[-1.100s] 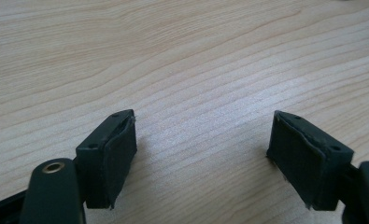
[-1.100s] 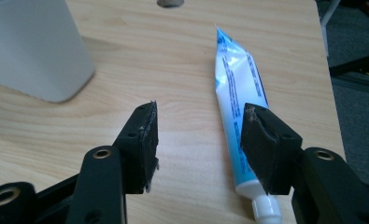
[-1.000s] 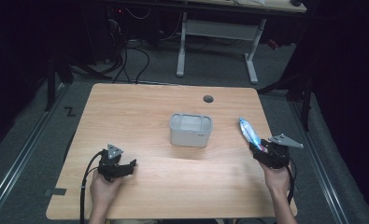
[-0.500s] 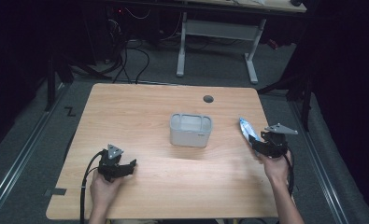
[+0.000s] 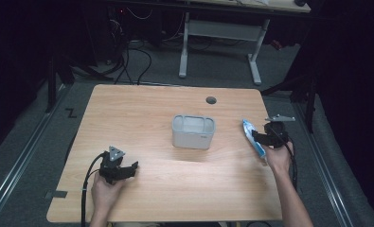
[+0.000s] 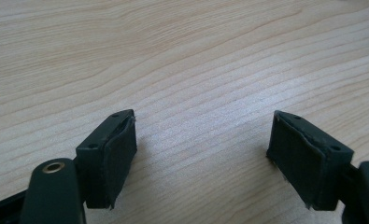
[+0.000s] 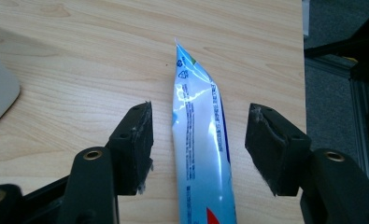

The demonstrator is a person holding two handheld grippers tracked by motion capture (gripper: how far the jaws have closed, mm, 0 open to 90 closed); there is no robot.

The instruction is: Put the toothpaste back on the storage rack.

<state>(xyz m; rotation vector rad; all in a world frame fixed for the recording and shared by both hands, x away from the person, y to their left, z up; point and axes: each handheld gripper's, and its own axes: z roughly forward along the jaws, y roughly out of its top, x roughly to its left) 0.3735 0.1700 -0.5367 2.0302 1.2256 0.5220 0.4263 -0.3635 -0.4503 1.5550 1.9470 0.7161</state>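
Right gripper [image 5: 265, 137]: carried across the table's right edge, away from the person, and a little nearer the far side than a second ago.
Right jaws: just been opening; they stand wide, one on each side of the tube, pads clear of it.
Toothpaste tube [image 7: 198, 140]: earlier it jutted beyond the jaw tips; now it lies flat on the table [image 7: 79, 70] between them.

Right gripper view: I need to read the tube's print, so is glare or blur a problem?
Right gripper view: sharp, but white glare streaks the tube, washing out some print. High view: dim surroundings, tube too small to read.
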